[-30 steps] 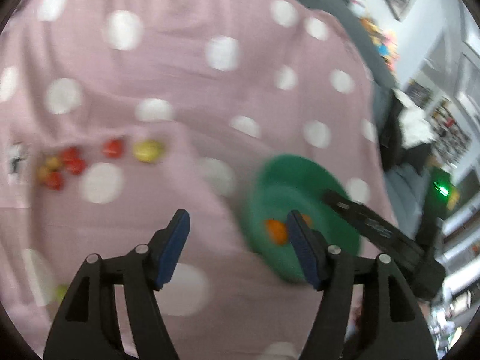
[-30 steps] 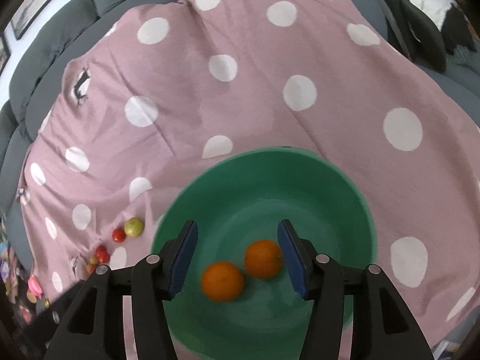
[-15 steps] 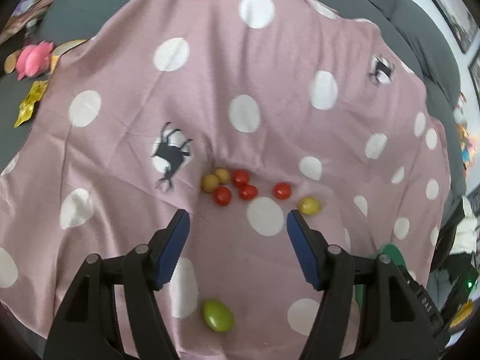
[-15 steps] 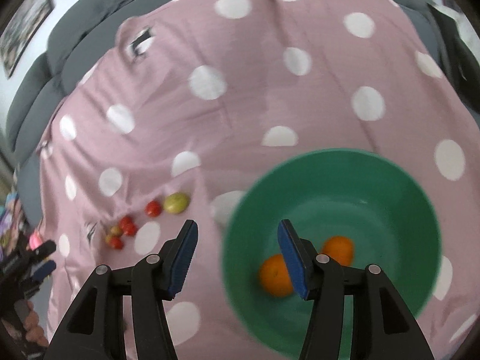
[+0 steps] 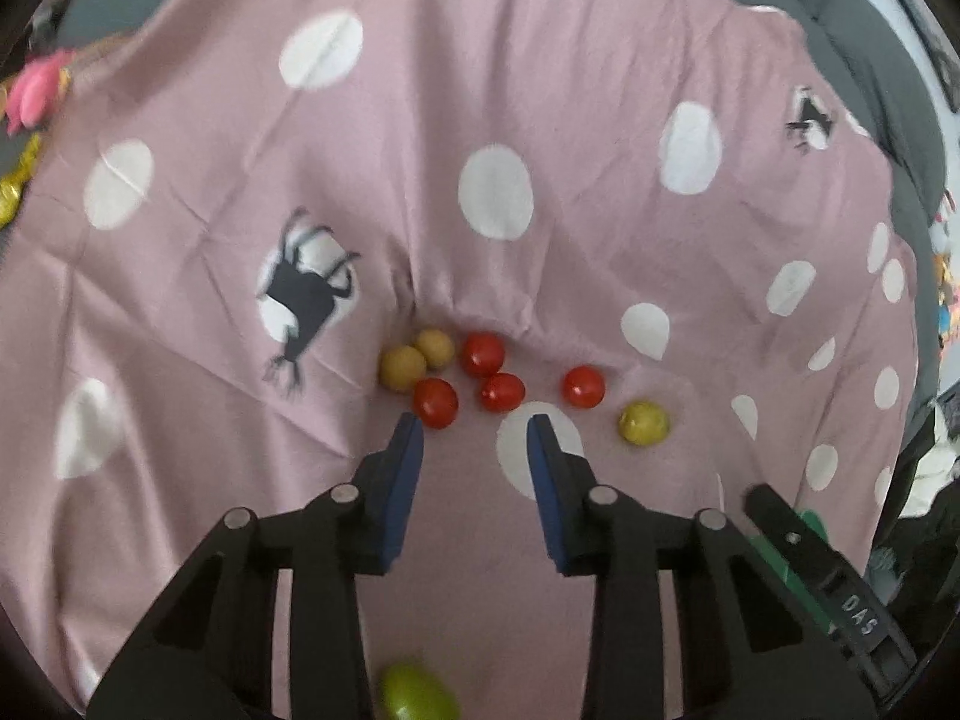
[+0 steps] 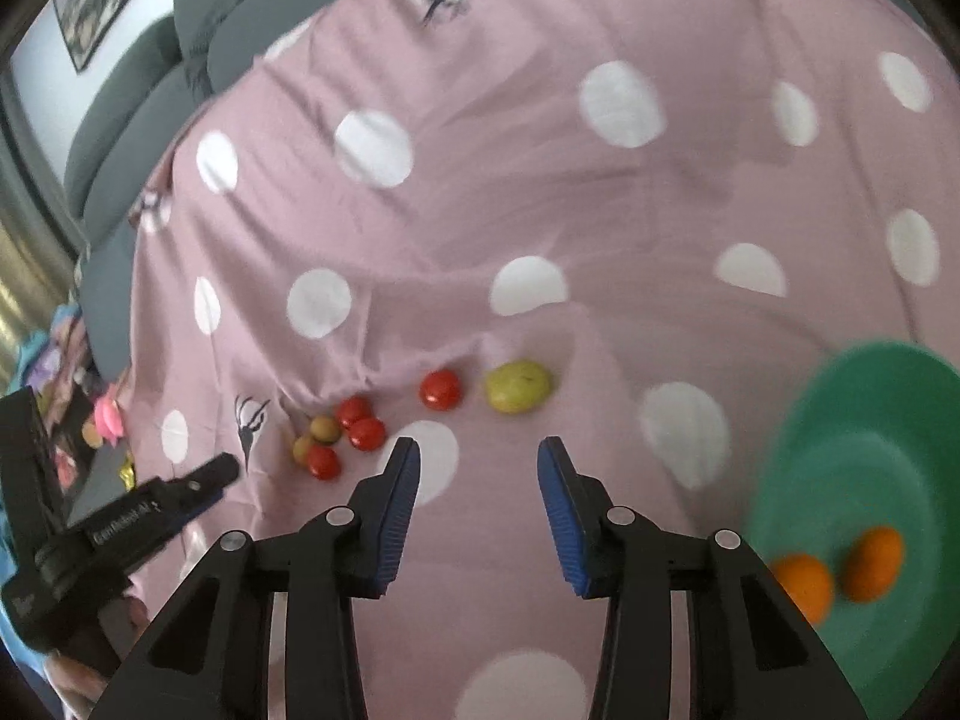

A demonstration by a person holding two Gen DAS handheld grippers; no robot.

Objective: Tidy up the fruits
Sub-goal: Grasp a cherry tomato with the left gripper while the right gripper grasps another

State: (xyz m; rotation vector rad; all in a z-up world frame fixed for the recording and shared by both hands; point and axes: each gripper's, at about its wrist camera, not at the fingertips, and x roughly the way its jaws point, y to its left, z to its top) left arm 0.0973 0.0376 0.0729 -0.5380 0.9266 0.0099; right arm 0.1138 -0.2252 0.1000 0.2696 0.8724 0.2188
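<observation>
Several small red tomatoes [image 5: 503, 391] and two yellowish ones [image 5: 402, 367] lie clustered on the pink dotted cloth [image 5: 420, 150]. A yellow-green fruit [image 5: 644, 423] rests to their right, and a green one [image 5: 417, 693] lies beneath my left gripper. My left gripper [image 5: 474, 438] hovers just short of the nearest red tomato [image 5: 435, 402], its jaws closing with nothing between them. My right gripper [image 6: 477, 456] hangs before the yellow-green fruit [image 6: 518, 386] and a red tomato [image 6: 441, 389], its jaws also closing on nothing. A green bowl [image 6: 870, 432] at the right holds two oranges [image 6: 801, 585].
The cloth covers a grey sofa [image 6: 138, 96]. A pink toy [image 5: 36, 90] and a gold wrapper [image 5: 12, 192] lie off the cloth's left edge. In the right wrist view the left gripper [image 6: 180, 492] reaches in from the lower left.
Both views have swung away from the green bowl toward the tomato cluster, which now looks closer. Both pairs of jaws have narrowed. The bowl has slid to the right edge.
</observation>
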